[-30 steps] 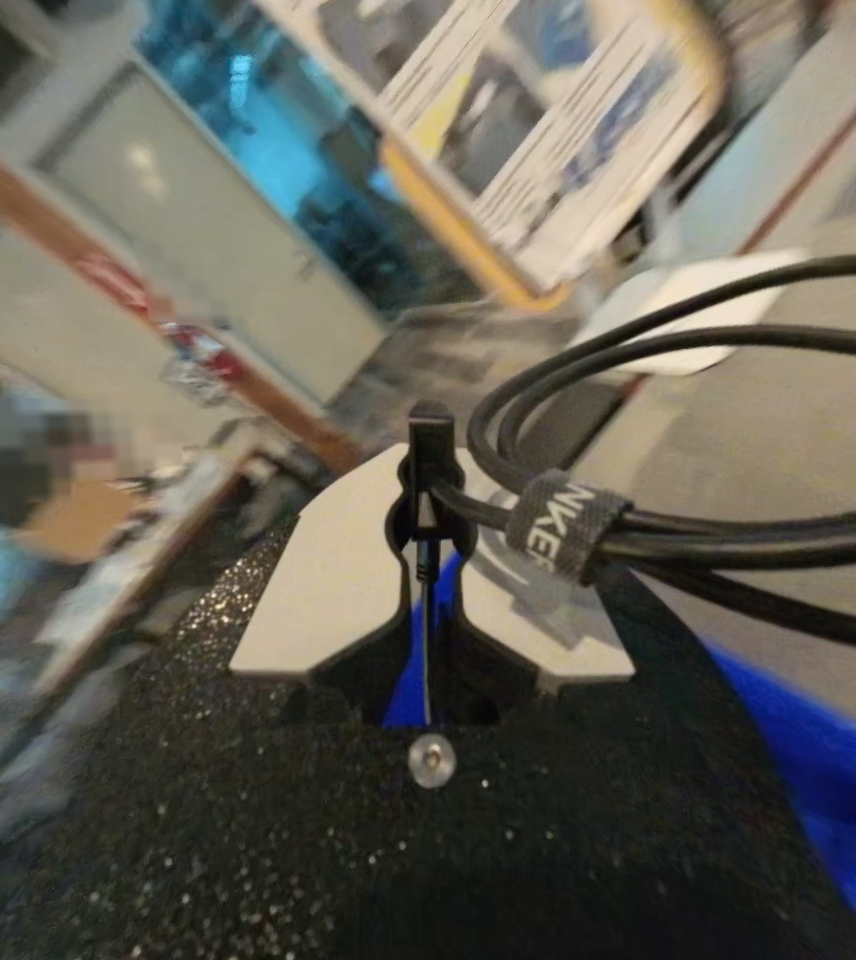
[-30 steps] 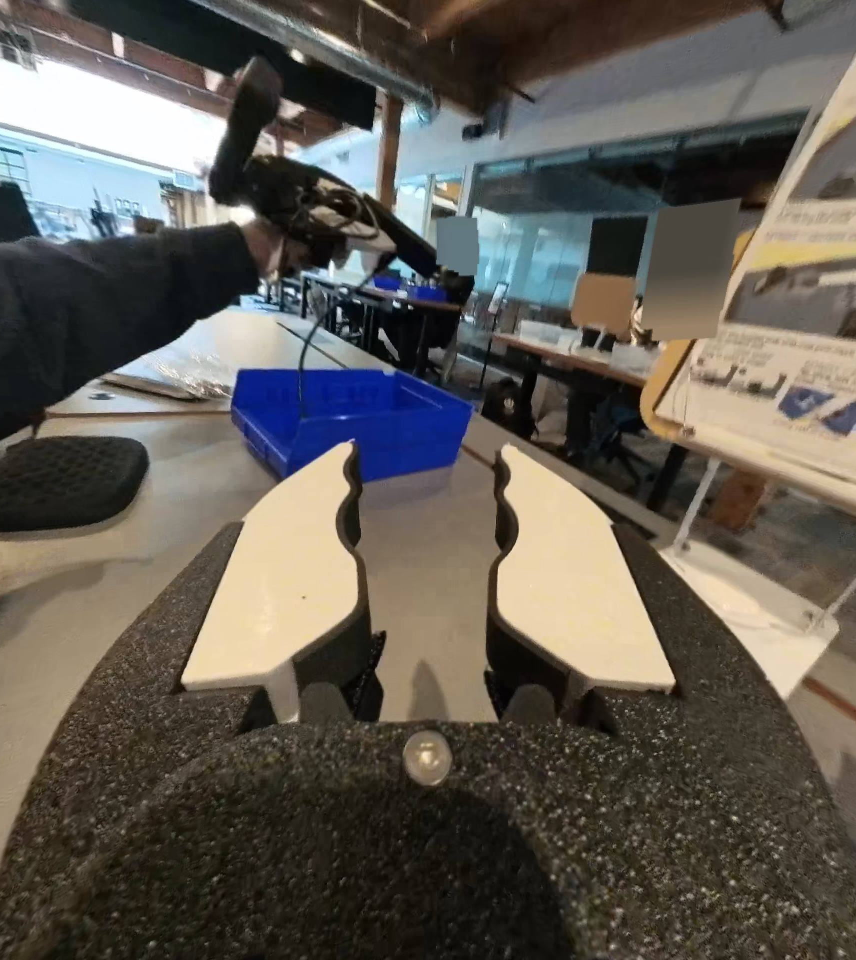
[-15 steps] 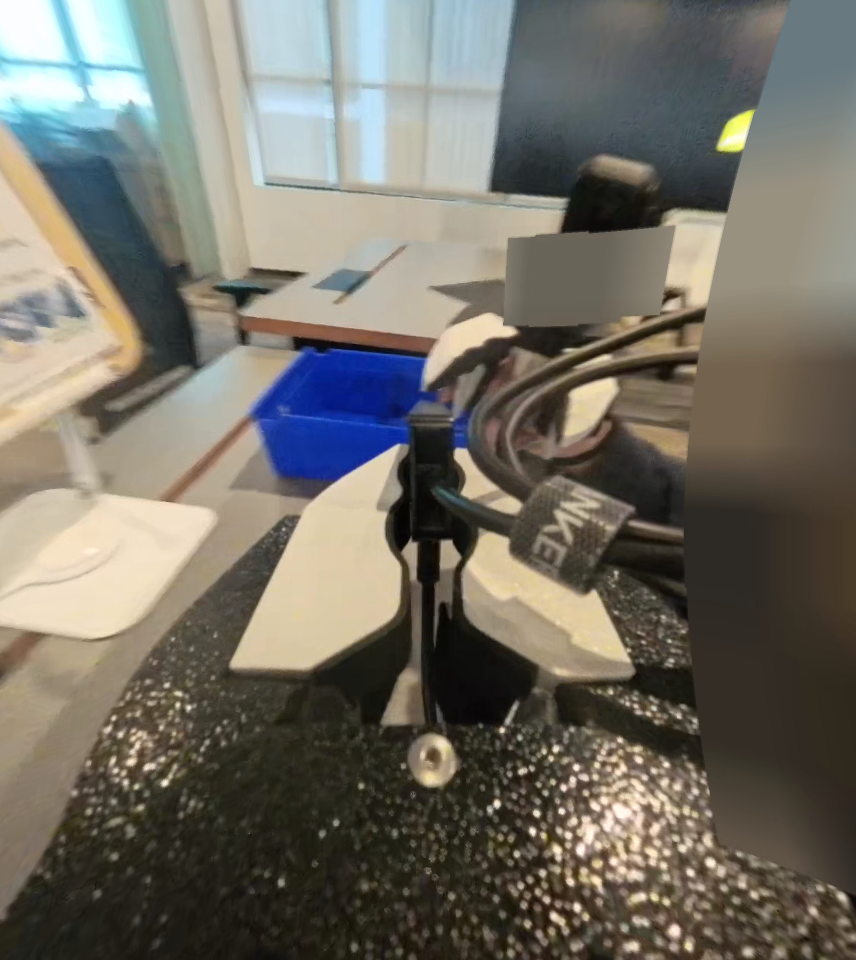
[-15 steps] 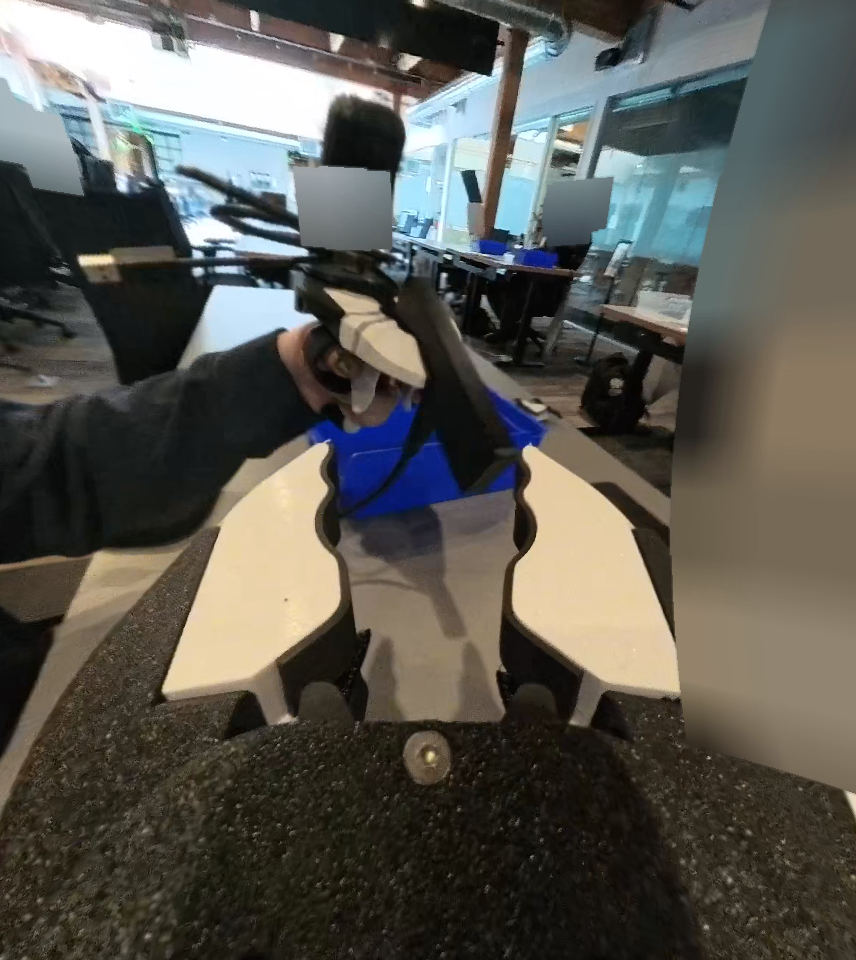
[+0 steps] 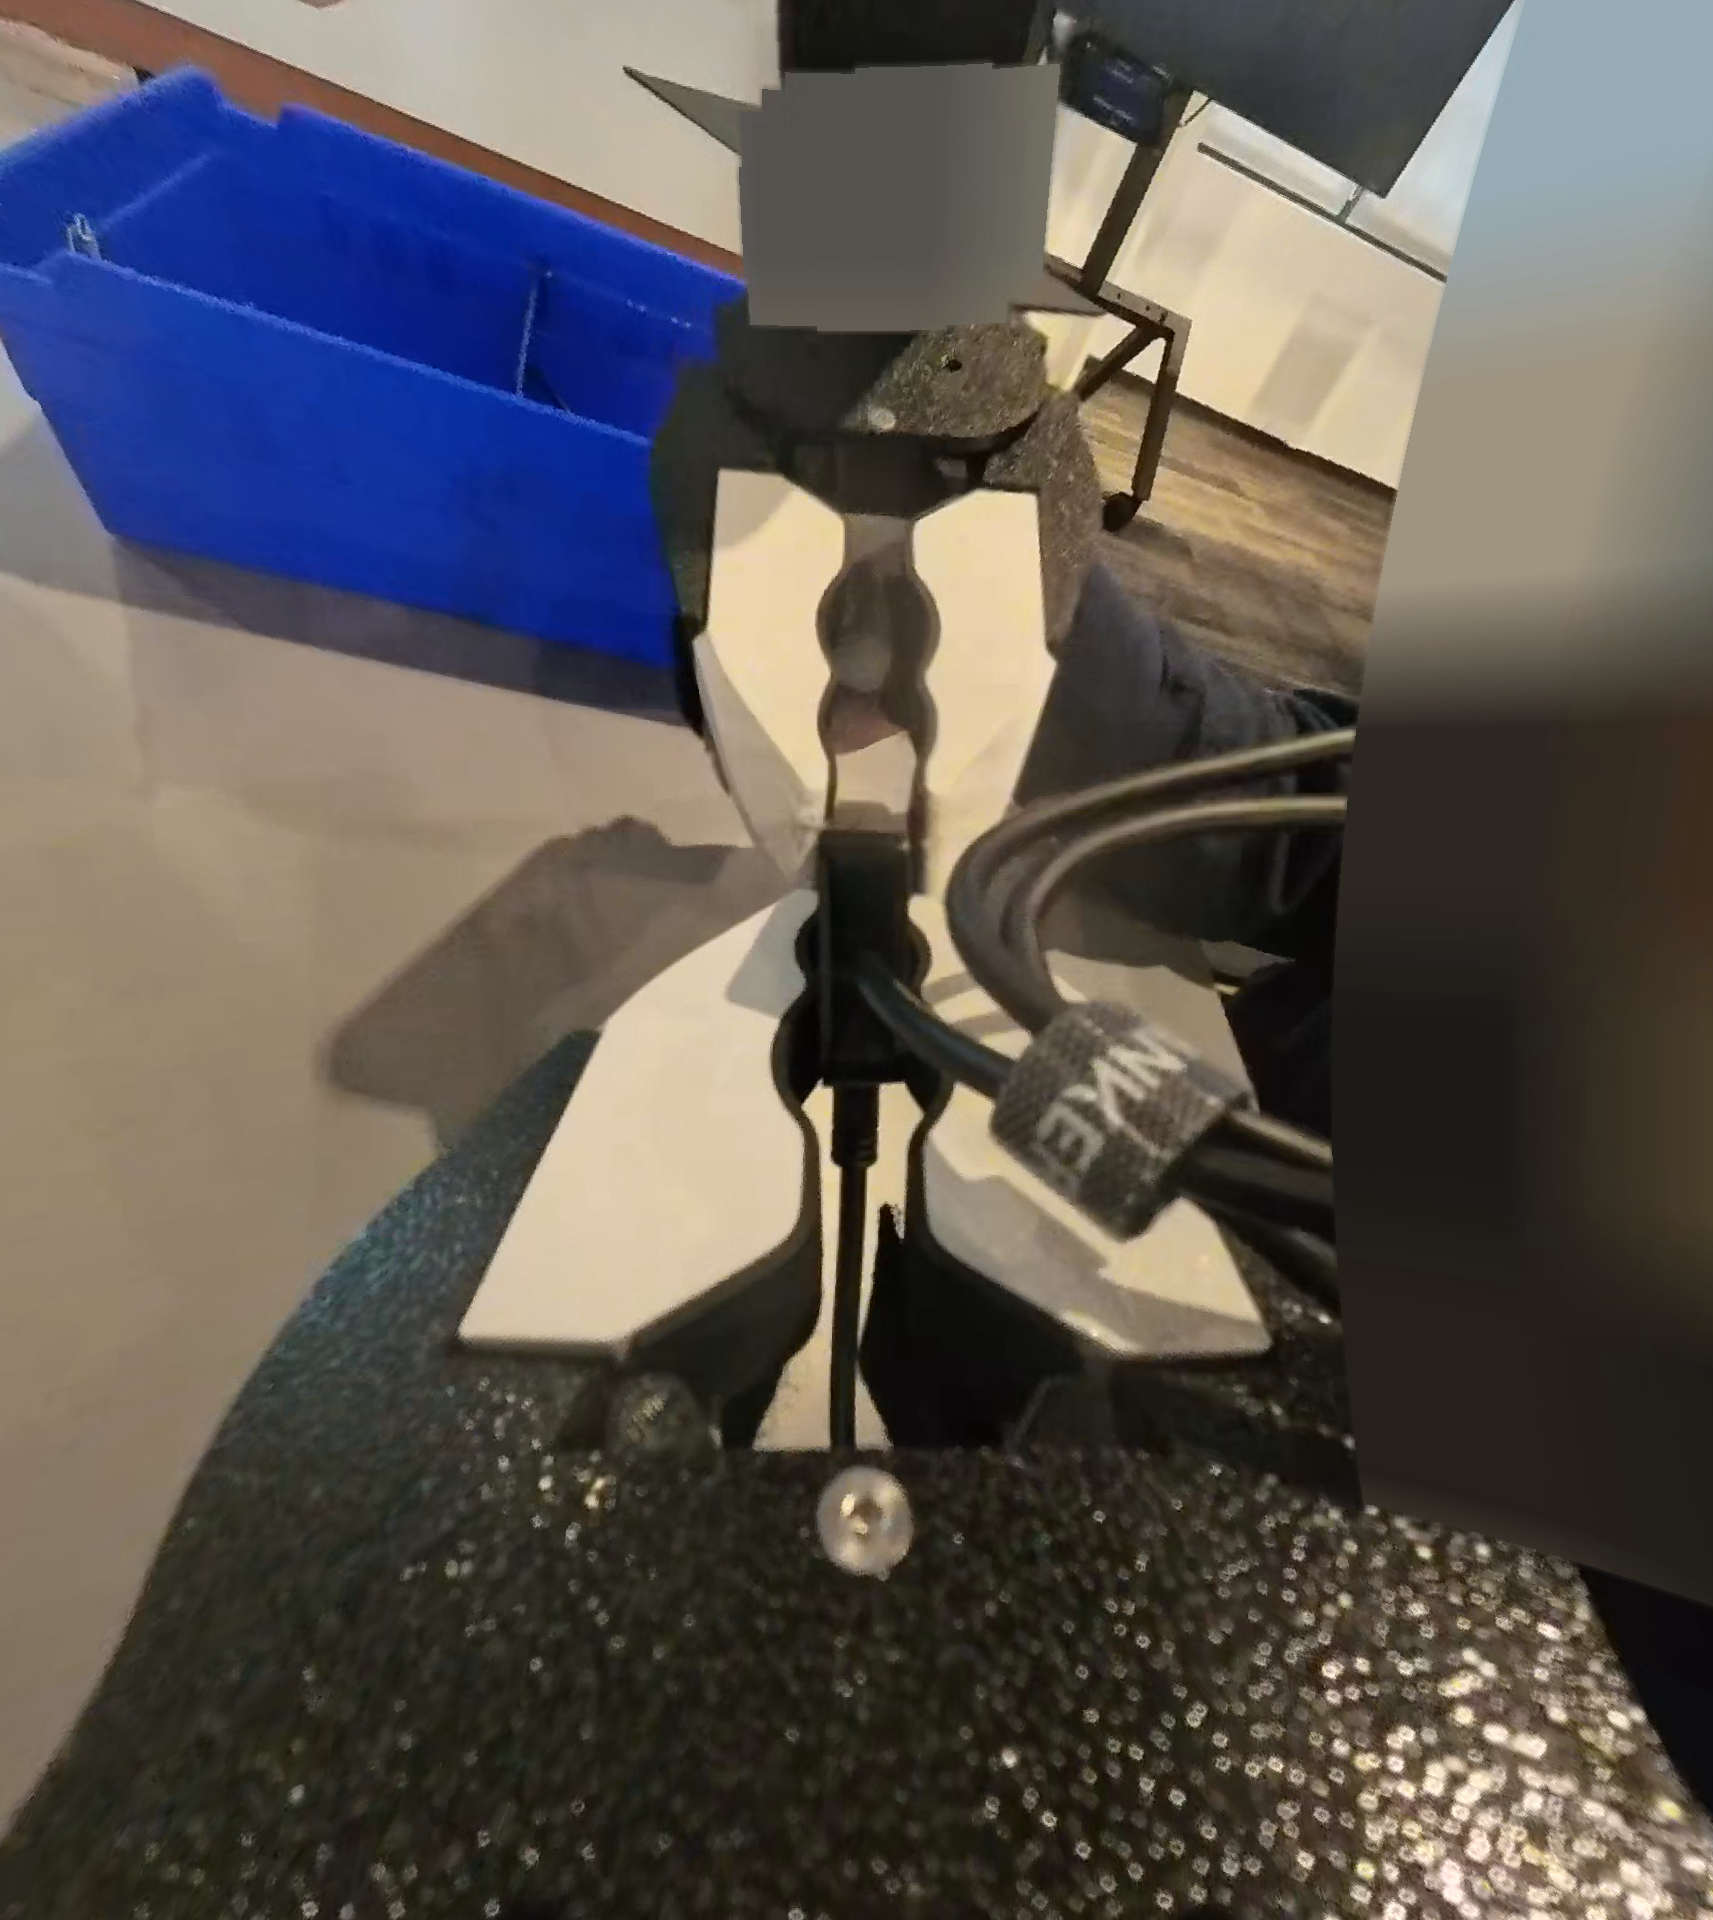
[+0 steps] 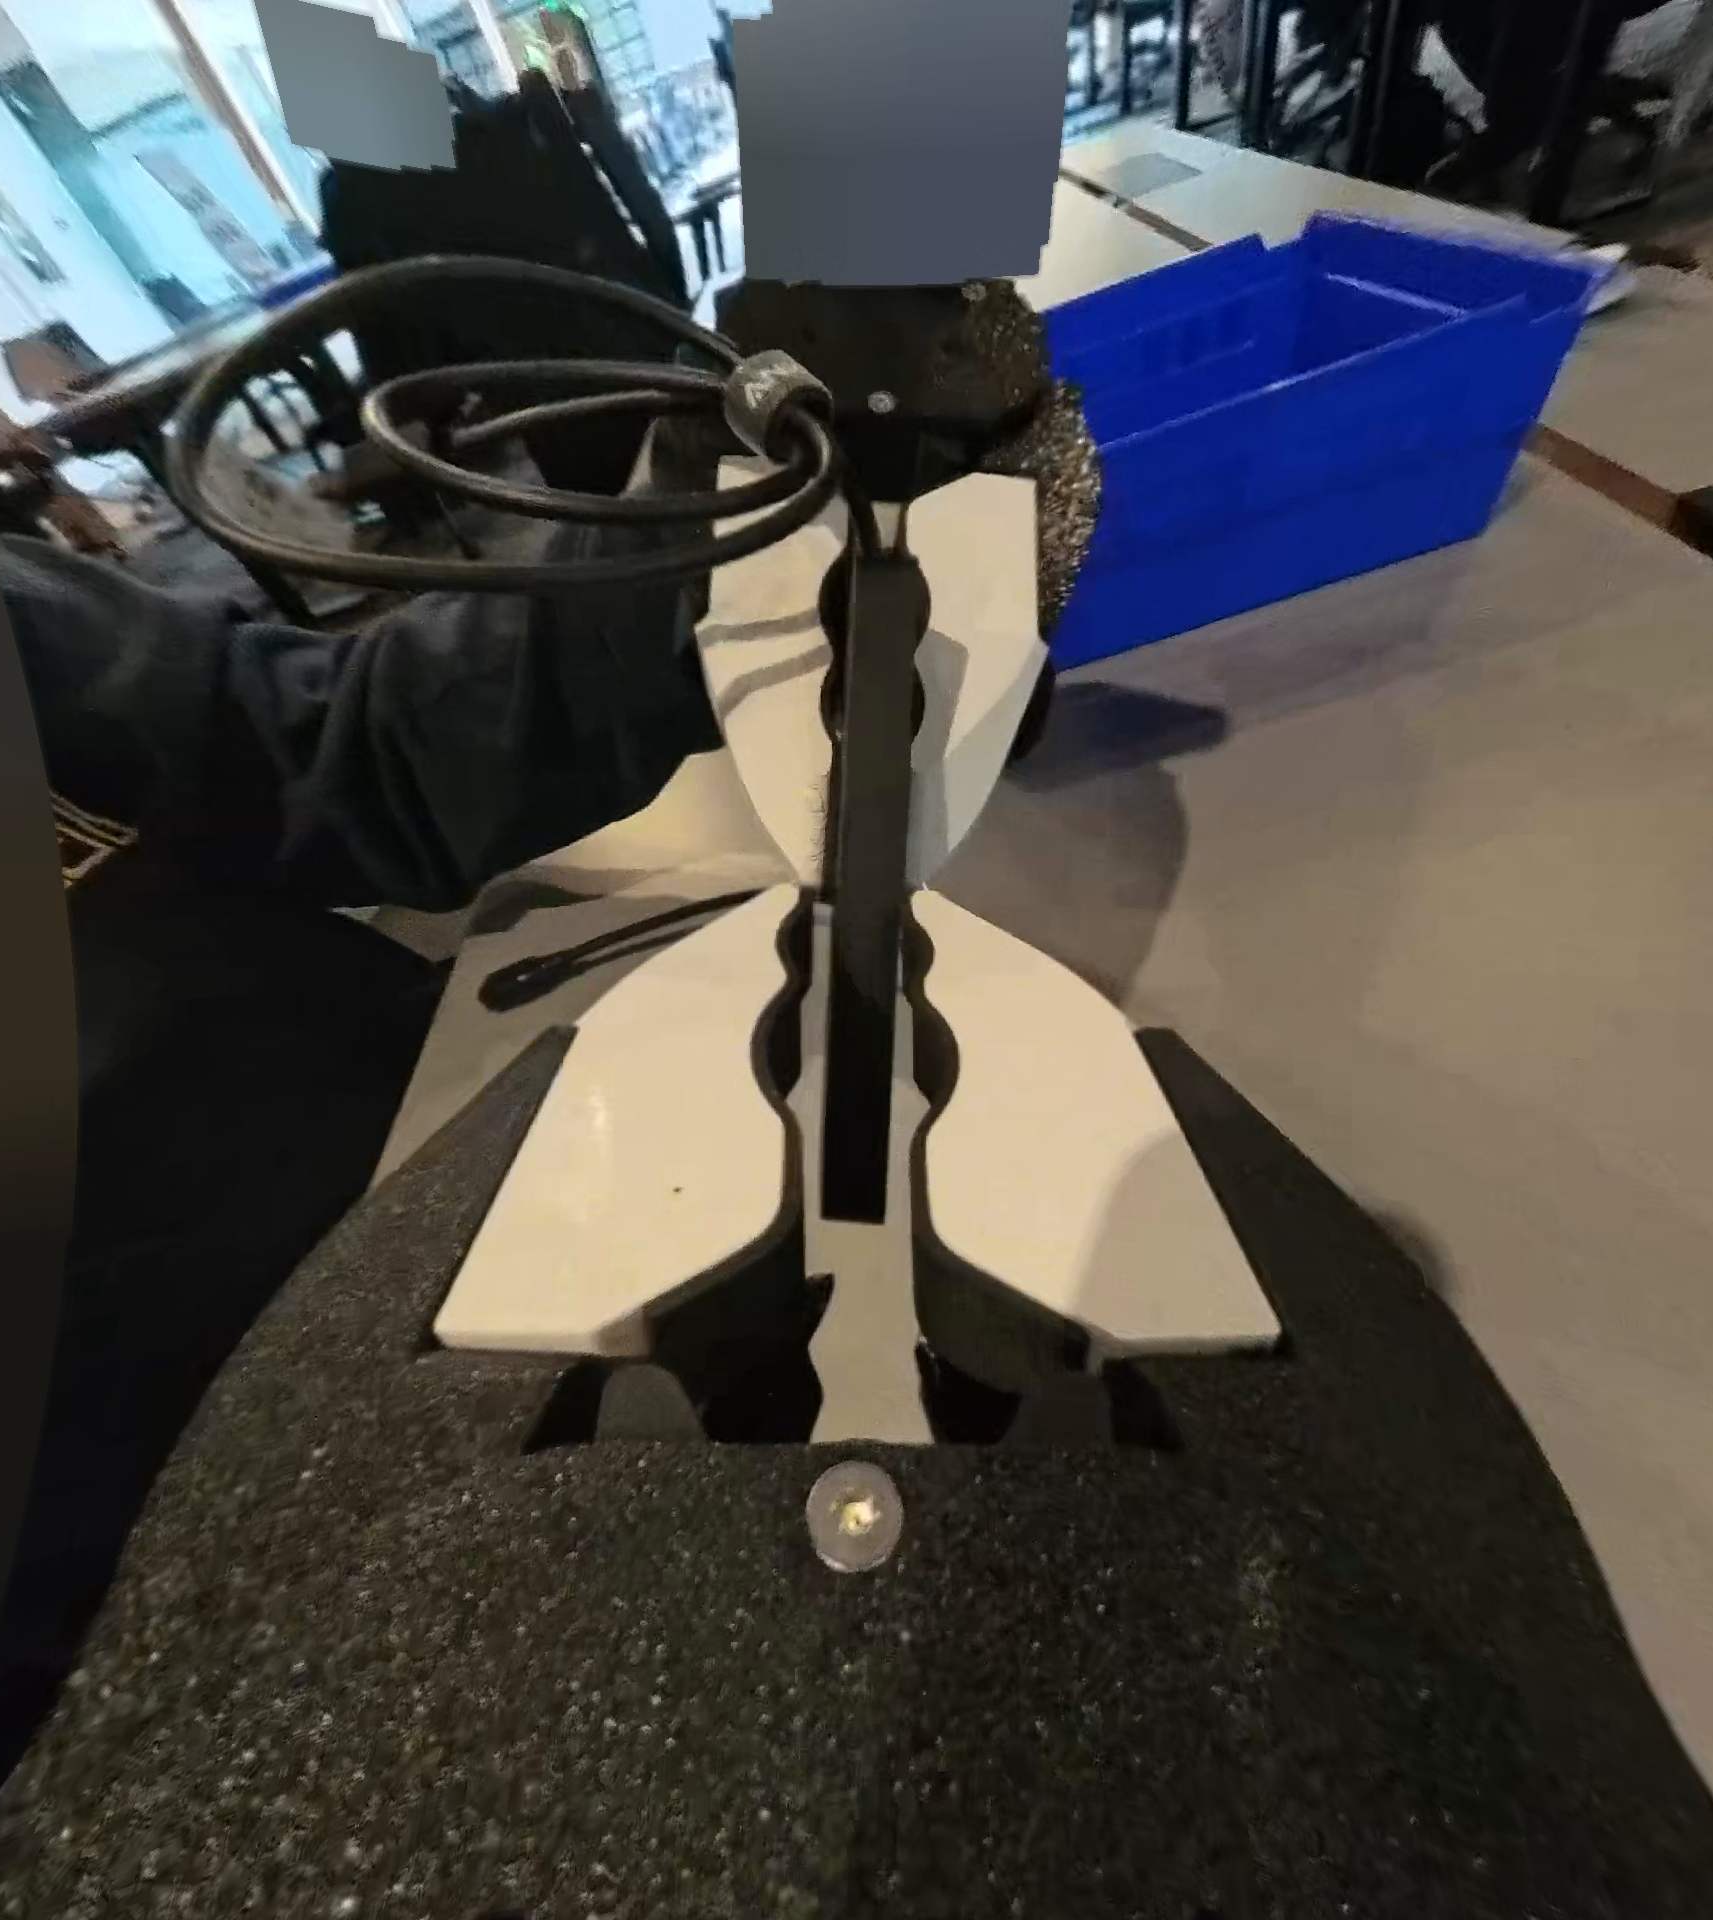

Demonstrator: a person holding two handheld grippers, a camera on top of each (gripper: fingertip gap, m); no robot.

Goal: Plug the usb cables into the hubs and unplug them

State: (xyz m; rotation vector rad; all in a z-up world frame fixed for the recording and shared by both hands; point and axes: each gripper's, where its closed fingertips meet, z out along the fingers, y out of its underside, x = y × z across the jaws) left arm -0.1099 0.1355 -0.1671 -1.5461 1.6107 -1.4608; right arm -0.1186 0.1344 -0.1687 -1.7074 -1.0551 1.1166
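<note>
My left gripper [image 5: 862, 914] is shut on a slim black USB hub [image 5: 865, 966]. A coiled black cable [image 5: 1028, 883], bound by a grey strap [image 5: 1112, 1122], hangs from it to the right. My right gripper [image 5: 873, 821] faces it tip to tip. In the right wrist view the hub [image 6: 862, 935] runs as a long black bar from the left gripper [image 6: 873, 873] into my right gripper [image 6: 857, 920]. The right jaws stand narrow around it. The cable coil [image 6: 478, 561] hangs to the left.
A blue plastic bin [image 5: 312, 468] stands on the grey table [image 5: 156, 987] behind the grippers; it also shows in the right wrist view [image 6: 1299, 499]. A dark sleeve [image 6: 364, 727] is at the left. A loose black cable end [image 6: 613, 951] lies on the table.
My left gripper swung round with the hub and cable to face the right gripper, above the table. The right jaws went from wide open to narrow around the hub's free end.
</note>
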